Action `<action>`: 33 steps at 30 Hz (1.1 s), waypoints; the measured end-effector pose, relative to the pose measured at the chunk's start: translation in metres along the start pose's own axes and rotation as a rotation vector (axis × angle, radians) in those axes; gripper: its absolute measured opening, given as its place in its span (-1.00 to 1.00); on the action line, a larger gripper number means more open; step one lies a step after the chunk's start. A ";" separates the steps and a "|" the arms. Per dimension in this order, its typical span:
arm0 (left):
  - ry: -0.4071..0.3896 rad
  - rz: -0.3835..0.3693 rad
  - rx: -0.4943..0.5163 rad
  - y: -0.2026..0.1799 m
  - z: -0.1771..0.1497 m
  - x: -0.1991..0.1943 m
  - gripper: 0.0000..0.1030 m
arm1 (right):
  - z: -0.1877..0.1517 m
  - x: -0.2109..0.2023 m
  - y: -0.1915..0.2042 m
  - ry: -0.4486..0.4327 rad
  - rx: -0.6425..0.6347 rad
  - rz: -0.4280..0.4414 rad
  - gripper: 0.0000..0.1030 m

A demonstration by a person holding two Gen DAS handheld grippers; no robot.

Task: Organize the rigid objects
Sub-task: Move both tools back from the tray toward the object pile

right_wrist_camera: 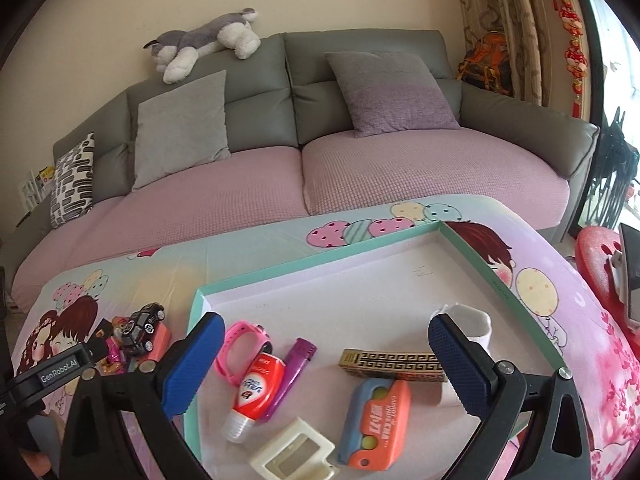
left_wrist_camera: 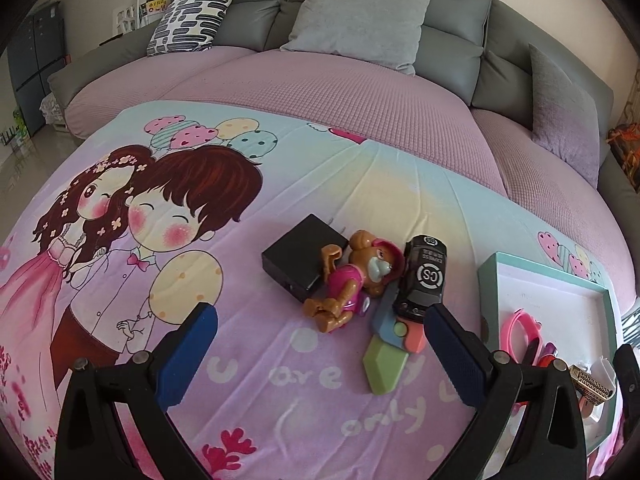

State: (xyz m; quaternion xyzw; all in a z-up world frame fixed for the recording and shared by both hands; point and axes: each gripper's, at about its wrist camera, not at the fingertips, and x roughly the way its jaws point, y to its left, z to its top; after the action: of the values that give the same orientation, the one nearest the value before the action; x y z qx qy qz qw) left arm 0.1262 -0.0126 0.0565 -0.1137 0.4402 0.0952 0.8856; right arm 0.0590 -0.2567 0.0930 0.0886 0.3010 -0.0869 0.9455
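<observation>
On the cartoon-print cloth lie a black box [left_wrist_camera: 300, 256], a brown toy dog in pink [left_wrist_camera: 352, 280], a black toy car [left_wrist_camera: 424, 276] and a green, blue and orange toy knife [left_wrist_camera: 390, 344]. My left gripper [left_wrist_camera: 320, 356] hangs open just in front of them, holding nothing. My right gripper [right_wrist_camera: 326, 364] stands open over the teal-rimmed tray [right_wrist_camera: 320, 268]. Inside the tray lie a pink watch [right_wrist_camera: 240, 344], a red squeeze tube [right_wrist_camera: 258, 388], a purple lighter [right_wrist_camera: 294, 368], a gold patterned box [right_wrist_camera: 394, 362], an orange and blue toy [right_wrist_camera: 376, 420] and a cream plastic frame [right_wrist_camera: 292, 454].
The same tray [left_wrist_camera: 492, 280] sits at the right of the left wrist view. A white cuff-like piece [right_wrist_camera: 472, 322] rests in the tray by my right finger. A grey sofa [right_wrist_camera: 360, 60] with cushions stands behind the table. A red stool [right_wrist_camera: 596, 256] is at the right.
</observation>
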 end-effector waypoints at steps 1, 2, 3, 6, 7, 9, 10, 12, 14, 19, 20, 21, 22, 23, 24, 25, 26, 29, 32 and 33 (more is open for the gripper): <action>-0.004 -0.001 -0.005 0.004 0.000 -0.001 0.99 | -0.001 0.002 0.006 0.010 -0.010 0.013 1.00; -0.008 -0.001 -0.010 0.008 0.001 -0.001 0.99 | -0.003 0.005 0.012 0.018 -0.019 0.026 1.00; -0.012 0.000 -0.016 0.012 0.001 -0.002 0.99 | -0.005 0.007 0.017 0.024 -0.028 0.038 1.00; -0.022 0.006 -0.035 0.024 0.003 -0.001 0.99 | -0.010 0.011 0.031 0.035 -0.049 0.067 1.00; -0.025 0.008 -0.042 0.027 0.003 -0.001 0.99 | -0.011 0.013 0.036 0.042 -0.052 0.079 1.00; -0.036 0.005 -0.056 0.035 0.004 -0.001 0.99 | -0.015 0.017 0.044 0.059 -0.054 0.105 1.00; -0.040 -0.001 -0.063 0.038 0.004 -0.001 0.99 | -0.016 0.019 0.048 0.067 -0.055 0.116 1.00; -0.049 -0.015 -0.083 0.045 0.005 -0.001 0.99 | -0.019 0.021 0.057 0.078 -0.062 0.134 1.00; -0.058 -0.021 -0.099 0.051 0.005 -0.002 0.99 | -0.023 0.024 0.066 0.091 -0.076 0.149 1.00; -0.055 -0.024 -0.119 0.063 0.007 0.001 0.99 | -0.030 0.027 0.086 0.109 -0.130 0.159 1.00; -0.054 -0.026 -0.125 0.065 0.006 0.001 0.99 | -0.031 0.028 0.089 0.111 -0.136 0.160 1.00; -0.055 -0.031 -0.131 0.066 0.006 0.002 0.99 | -0.031 0.028 0.090 0.115 -0.140 0.161 1.00; -0.054 -0.036 -0.136 0.067 0.006 0.002 0.99 | -0.032 0.029 0.092 0.119 -0.143 0.161 1.00; -0.055 -0.040 -0.138 0.068 0.007 0.003 0.99 | -0.033 0.029 0.092 0.122 -0.146 0.161 1.00; -0.058 -0.045 -0.140 0.068 0.007 0.003 0.99 | -0.034 0.030 0.093 0.125 -0.149 0.161 1.00; -0.064 -0.050 -0.143 0.069 0.007 0.003 0.99 | -0.034 0.030 0.094 0.127 -0.153 0.162 1.00; -0.067 -0.055 -0.145 0.069 0.007 0.003 0.99 | -0.035 0.030 0.095 0.128 -0.156 0.164 1.00; -0.064 -0.088 -0.157 0.068 0.009 0.005 0.99 | -0.036 0.030 0.095 0.136 -0.157 0.174 1.00; -0.067 -0.130 -0.135 0.063 0.014 0.007 0.99 | -0.035 0.033 0.092 0.160 -0.119 0.205 1.00; -0.069 -0.135 -0.127 0.062 0.015 0.008 0.99 | -0.034 0.033 0.091 0.164 -0.105 0.219 1.00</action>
State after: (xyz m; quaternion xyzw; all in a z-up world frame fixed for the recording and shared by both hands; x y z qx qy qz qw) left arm 0.1260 0.0513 0.0519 -0.1955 0.3938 0.0666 0.8957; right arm 0.0865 -0.1647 0.0570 0.0782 0.3699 0.0401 0.9249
